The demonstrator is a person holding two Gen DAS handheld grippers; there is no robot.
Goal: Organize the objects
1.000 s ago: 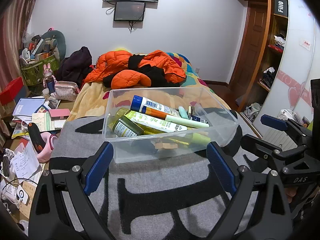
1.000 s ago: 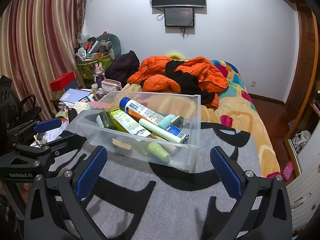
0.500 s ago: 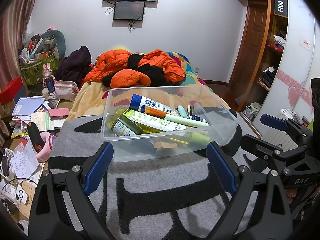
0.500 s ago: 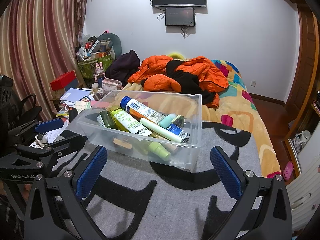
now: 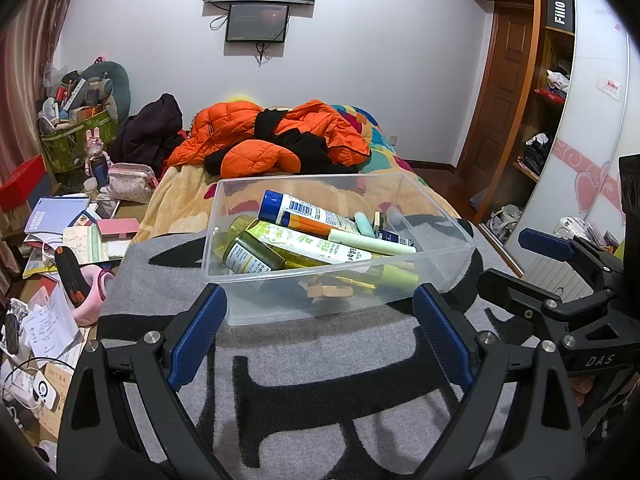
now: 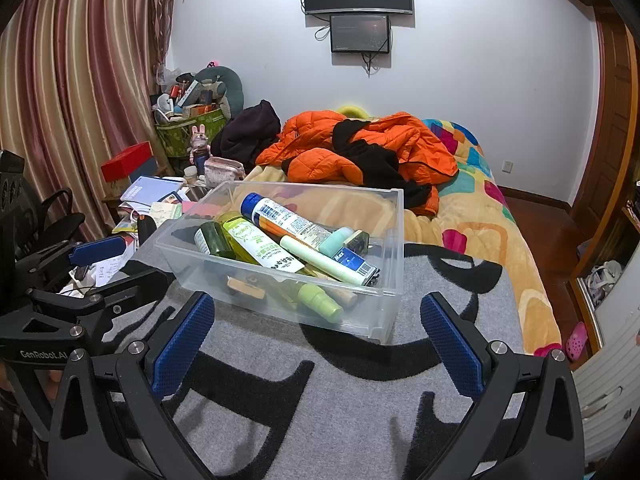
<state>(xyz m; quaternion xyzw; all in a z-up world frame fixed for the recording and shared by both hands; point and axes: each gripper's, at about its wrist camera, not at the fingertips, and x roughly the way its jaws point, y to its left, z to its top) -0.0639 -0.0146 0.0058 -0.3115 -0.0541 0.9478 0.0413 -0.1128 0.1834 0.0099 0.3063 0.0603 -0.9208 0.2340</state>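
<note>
Left wrist view: bin (image 5: 336, 304) sits mid-frame, dead ahead of left gripper (image 5: 320, 330) — jaws spread wide, empty. Right gripper (image 6: 316, 338) likewise agape, bin upper-left of centre, tubes (image 6: 256, 246) lying diagonally.

The bin (image 5: 436, 216) is sitting open-topped on the blanket (image 5: 328, 392), its tubes (image 6: 276, 248) lying below the rim, so room is staying free above them. Blanket in front of the bin is lying bare. Left of the bin, bedside clutter (image 5: 76, 248) is crowding the edge. Behind the bin, an orange jacket (image 6: 360, 152) is piling up. Right of the bin, blanket is lying bare.
</note>
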